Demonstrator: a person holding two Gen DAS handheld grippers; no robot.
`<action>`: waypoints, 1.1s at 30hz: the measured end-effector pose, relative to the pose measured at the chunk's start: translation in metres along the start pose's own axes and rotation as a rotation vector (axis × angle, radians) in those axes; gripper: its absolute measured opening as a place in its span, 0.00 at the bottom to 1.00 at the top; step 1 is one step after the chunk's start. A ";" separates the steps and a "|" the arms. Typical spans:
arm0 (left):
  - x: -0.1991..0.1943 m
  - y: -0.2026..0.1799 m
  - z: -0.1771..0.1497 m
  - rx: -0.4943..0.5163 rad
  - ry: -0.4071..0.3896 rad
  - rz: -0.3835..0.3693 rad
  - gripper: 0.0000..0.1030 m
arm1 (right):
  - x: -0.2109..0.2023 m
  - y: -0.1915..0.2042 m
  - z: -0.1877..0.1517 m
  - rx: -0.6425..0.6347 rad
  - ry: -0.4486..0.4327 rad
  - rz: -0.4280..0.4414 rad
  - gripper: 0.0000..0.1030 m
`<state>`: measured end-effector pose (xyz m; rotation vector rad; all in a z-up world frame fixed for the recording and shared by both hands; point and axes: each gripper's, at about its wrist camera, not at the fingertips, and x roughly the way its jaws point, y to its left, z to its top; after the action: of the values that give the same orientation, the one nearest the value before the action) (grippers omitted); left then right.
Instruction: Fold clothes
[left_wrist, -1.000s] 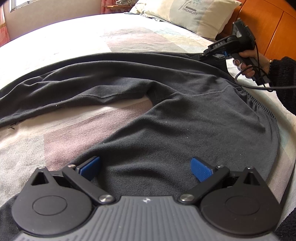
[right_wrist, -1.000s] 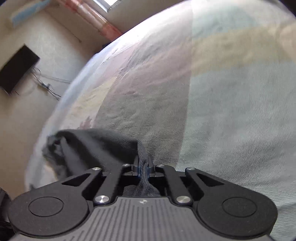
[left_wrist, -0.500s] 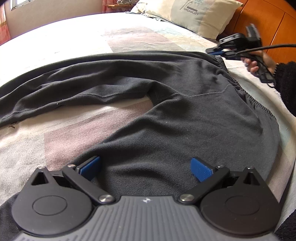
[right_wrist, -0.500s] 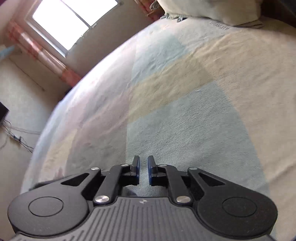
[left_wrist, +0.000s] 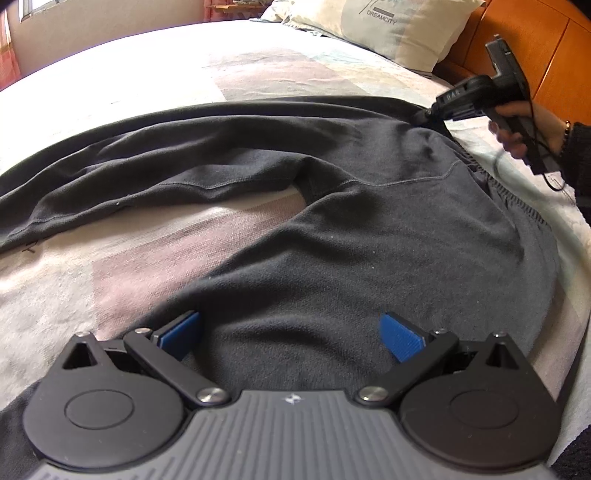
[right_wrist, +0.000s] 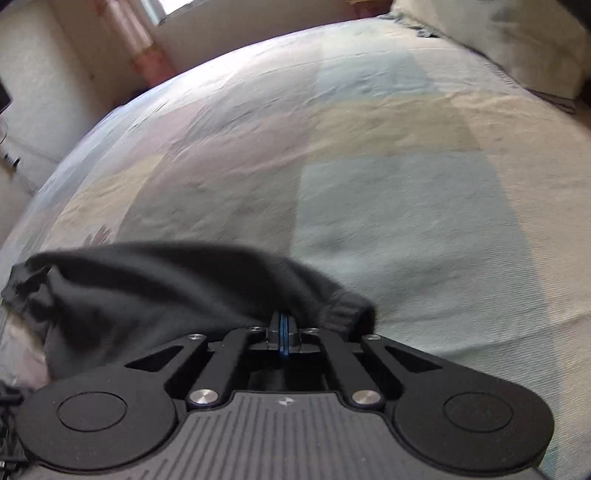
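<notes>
Black fingers reclosed at waistband

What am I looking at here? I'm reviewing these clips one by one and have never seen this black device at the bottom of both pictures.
No robot: a person holds a two-finger gripper in each hand, and each carries a fisheye camera looking forward along its fingers. One picture comes from each camera.

Left camera: the left gripper is open, its blue pads spread over dark grey sweatpants lying on a bed. A pillow sits at the headboard. Far right, the person's hand holds the right gripper at the waistband.

Right camera: the right gripper looks shut on the waistband, though the picture is blurred. Beyond is the pastel bedspread.
</notes>
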<state>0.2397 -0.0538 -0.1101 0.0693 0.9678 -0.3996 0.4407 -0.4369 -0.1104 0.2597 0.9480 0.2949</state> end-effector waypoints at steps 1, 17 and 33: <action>-0.005 0.000 -0.001 0.001 -0.004 0.004 0.99 | -0.002 -0.005 0.003 0.050 -0.010 -0.010 0.00; -0.040 0.020 -0.042 -0.034 0.021 -0.008 0.99 | -0.061 0.121 -0.116 -0.156 0.156 -0.002 0.47; -0.067 0.072 -0.036 -0.169 -0.049 -0.079 0.99 | -0.072 0.133 -0.172 0.033 0.032 -0.049 0.81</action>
<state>0.2034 0.0413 -0.0846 -0.1323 0.9548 -0.3890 0.2417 -0.3242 -0.1057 0.2618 0.9905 0.2392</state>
